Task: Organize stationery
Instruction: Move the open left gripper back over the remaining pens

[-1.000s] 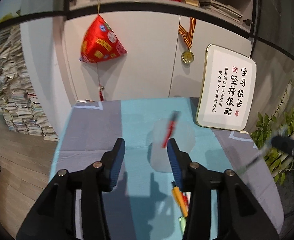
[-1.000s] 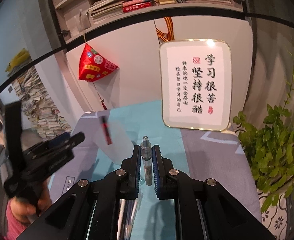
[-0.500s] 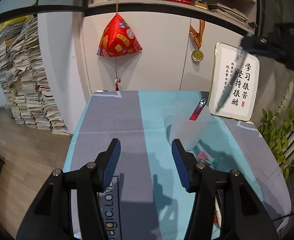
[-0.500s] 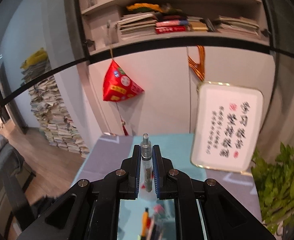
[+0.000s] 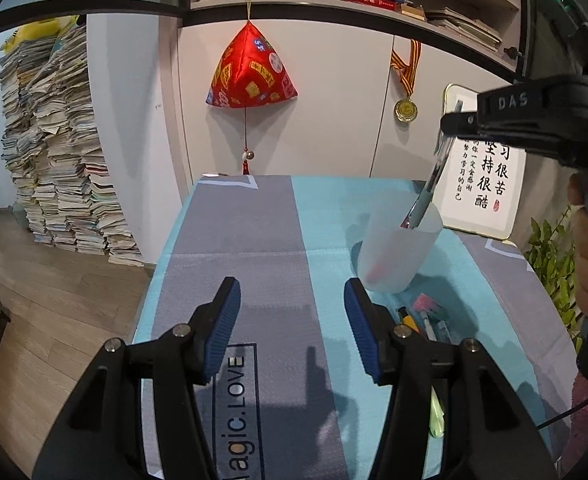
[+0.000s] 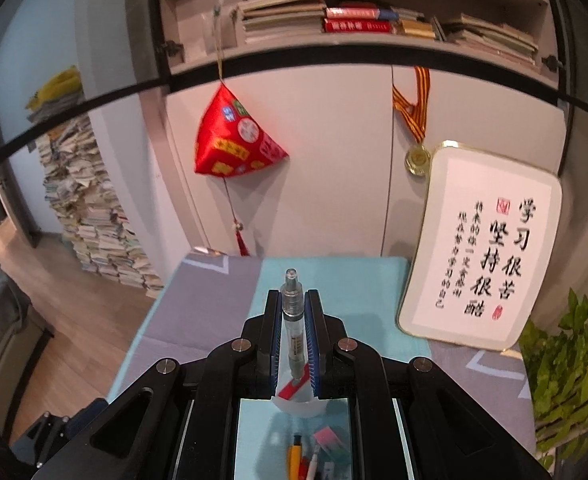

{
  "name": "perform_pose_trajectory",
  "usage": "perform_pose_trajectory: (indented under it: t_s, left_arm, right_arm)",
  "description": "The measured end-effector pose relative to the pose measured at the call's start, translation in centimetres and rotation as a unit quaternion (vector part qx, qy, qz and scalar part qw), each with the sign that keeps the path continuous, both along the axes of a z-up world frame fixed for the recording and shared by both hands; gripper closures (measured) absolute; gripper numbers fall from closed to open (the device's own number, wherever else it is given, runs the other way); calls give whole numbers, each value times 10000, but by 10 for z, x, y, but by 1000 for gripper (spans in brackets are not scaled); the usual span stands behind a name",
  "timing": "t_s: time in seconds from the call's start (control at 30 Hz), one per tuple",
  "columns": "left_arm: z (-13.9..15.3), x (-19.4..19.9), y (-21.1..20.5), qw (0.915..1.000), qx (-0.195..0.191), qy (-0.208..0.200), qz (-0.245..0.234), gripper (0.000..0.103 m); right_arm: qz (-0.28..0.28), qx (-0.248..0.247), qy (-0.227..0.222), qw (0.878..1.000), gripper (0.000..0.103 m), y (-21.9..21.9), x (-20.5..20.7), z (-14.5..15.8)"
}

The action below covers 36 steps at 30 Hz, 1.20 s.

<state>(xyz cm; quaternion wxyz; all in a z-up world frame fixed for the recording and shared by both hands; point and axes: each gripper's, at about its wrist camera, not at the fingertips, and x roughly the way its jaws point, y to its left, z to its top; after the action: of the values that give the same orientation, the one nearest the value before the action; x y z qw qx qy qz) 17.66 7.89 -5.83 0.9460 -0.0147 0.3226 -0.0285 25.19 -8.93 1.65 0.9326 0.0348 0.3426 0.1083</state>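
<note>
Home study: bookshelf, stacked papers, medal.

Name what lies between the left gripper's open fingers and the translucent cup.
Only bare cloth, per the left wrist view, separates the left gripper from the cup.

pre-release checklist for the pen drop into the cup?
1. Right tool shut on the clear pen: ok.
2. Pen tip inside the rim of the frosted cup: ok in the left view.
3. Cup upright on the tablecloth: ok.
4. Room in the cup: ok; only a red pen shows inside.
5. Left tool open, holding nothing, clear of the cup: ok.
6. Whether the tilted pen will tip the cup on release: cannot tell.
</note>
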Motion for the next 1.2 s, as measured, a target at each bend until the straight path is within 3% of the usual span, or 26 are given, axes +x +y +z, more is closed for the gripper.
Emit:
perform_pose_trajectory:
  t_s: [0.33,0.63,1.2]
  left_arm:
    - [-11,2,-1,9999,-8,159,8,51]
    - [-14,2,-4,9998,9,212,8,51]
    - [-15,-6,-24,9994,138,320,-92,50]
  right_arm:
    - [-46,59,512,9987,91,-5,8,-38]
    - [-22,161,756,9970,91,-10,6,-54]
    - [40,247,782,9966,91,-36,-35,-53]
